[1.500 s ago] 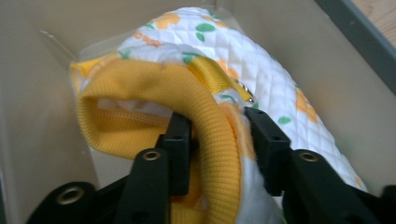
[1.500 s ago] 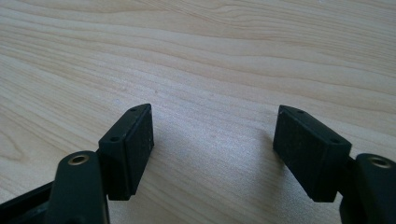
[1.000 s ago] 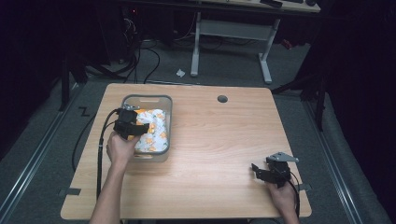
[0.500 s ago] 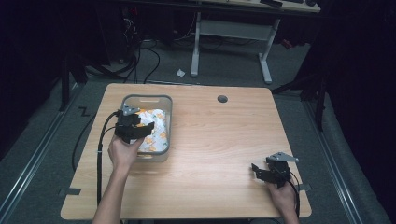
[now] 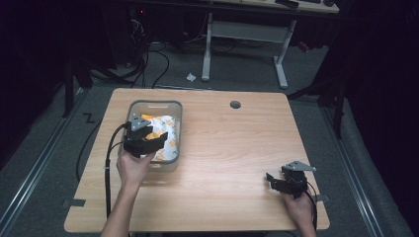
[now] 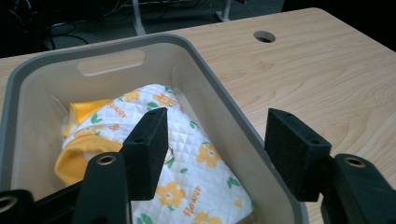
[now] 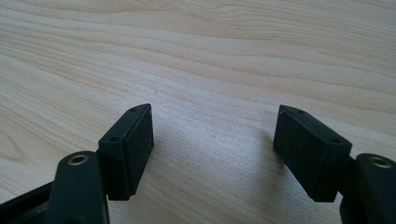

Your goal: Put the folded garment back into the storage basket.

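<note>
A grey plastic bin (image 5: 173,129) (image 6: 219,107) stands on the left half of the wooden table (image 5: 232,148). In it lies a white quilted cloth (image 5: 165,136) (image 6: 191,163) with orange flowers and yellow trim. My left gripper (image 5: 150,138) (image 6: 217,149) hovers open above the bin's near right corner, one jaw over the cloth, the other over the rim. My right gripper (image 5: 272,180) (image 7: 212,149) rests low over bare wood near the table's front right, open with nothing between its jaws.
A round cable hole (image 5: 235,104) (image 6: 264,36) sits near the table's far edge. A black cable (image 5: 109,163) trails from the left gripper off the table's left side. Another desk's white legs (image 5: 281,54) stand on the floor beyond.
My left gripper has swung rightward and toward the bin's near right corner, turning over the cloth. The right gripper has stayed in place.
</note>
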The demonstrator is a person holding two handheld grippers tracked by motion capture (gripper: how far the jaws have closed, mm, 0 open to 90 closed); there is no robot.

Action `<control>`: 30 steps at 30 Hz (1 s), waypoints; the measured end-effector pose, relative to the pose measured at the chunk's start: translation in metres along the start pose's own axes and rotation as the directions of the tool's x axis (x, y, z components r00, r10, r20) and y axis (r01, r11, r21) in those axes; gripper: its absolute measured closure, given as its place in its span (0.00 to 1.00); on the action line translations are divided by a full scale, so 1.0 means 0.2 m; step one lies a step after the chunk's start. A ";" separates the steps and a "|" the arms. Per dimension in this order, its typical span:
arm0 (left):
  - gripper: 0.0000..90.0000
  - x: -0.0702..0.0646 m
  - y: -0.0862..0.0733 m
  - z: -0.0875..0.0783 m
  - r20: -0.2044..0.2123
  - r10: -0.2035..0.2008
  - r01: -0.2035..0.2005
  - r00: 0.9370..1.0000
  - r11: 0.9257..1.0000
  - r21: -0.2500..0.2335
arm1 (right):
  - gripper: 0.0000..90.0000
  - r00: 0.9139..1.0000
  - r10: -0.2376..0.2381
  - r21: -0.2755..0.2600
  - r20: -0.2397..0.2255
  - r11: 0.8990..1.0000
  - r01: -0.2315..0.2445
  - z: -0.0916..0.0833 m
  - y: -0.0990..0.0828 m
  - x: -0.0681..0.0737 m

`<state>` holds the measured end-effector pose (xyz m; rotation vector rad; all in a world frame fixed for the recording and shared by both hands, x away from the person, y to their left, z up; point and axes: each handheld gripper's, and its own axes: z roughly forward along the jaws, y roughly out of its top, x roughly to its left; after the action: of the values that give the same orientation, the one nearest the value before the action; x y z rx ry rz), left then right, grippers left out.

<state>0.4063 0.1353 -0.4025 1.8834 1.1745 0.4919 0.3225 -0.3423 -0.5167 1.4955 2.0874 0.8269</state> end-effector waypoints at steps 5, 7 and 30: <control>0.44 -0.02 -0.01 -0.02 0.008 0.007 -0.006 1.000 1.000 -0.029 | 0.32 1.000 -0.001 0.000 0.000 1.000 0.001 0.00 0.00 0.00; 0.44 -0.03 -0.02 -0.02 0.014 0.002 -0.001 1.000 1.000 -0.027 | 0.32 1.000 0.000 0.000 0.000 1.000 0.000 0.00 0.00 0.00; 0.43 -0.13 -0.07 -0.07 0.080 0.000 0.005 0.997 0.998 -0.057 | 0.32 1.000 0.001 0.001 0.000 1.000 -0.001 0.00 0.00 0.00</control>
<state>0.3763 0.1215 -0.4041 1.8360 1.0992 0.4400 0.3224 -0.3422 -0.5167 1.4974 2.0868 0.8264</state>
